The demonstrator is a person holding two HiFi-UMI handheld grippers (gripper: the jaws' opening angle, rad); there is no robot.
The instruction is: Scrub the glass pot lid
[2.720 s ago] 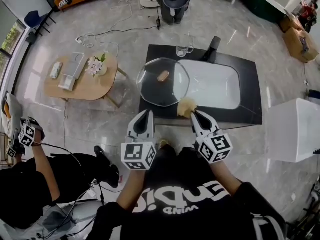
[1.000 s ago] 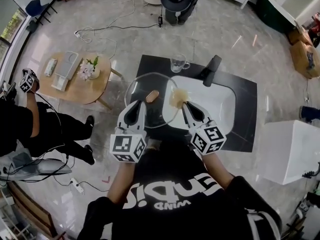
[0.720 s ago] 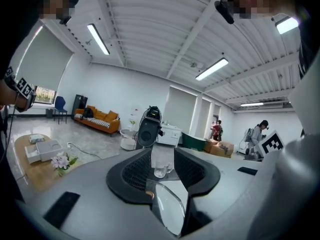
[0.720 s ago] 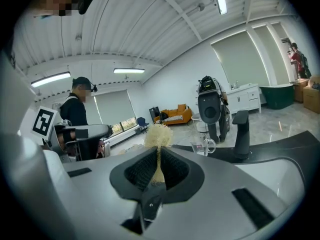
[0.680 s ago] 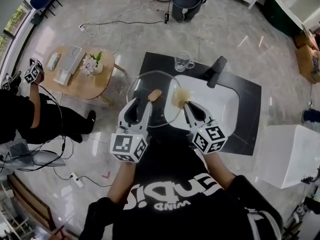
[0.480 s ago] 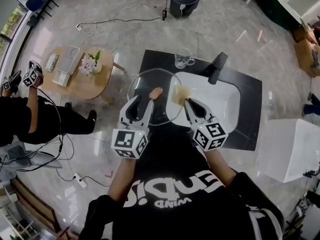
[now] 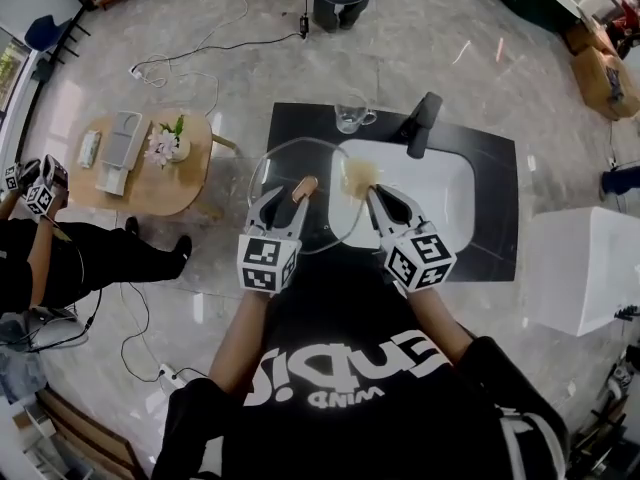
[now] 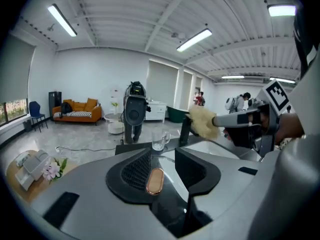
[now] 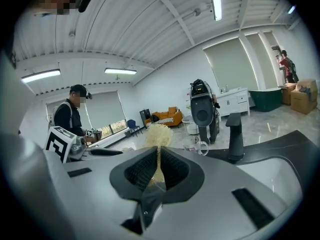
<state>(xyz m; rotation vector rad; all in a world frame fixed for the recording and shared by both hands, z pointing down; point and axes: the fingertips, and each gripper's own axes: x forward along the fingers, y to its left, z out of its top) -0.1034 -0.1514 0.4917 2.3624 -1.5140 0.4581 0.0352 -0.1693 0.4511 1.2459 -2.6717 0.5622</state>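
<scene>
Over the black desk [image 7: 495, 173], the left hand-held gripper [image 7: 284, 200], jaws just opened, straddles the glass pot lid [image 7: 285, 163] knob [image 8: 155, 180] without gripping; the right hand-held gripper [image 7: 385, 200] alongside clamps a fibrous scrubber [image 7: 358, 175].

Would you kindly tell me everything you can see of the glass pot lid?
The glass pot lid is a round, clear disc with a copper-coloured oval knob at its centre. It seems to lie roughly flat over the near left part of the dark counter, its right side reaching over the white sink. The left gripper, whose jaws have just opened, straddles its near rim without clamping it. The right gripper holds a pale scrubber at its far right edge; contact is unclear.
</scene>
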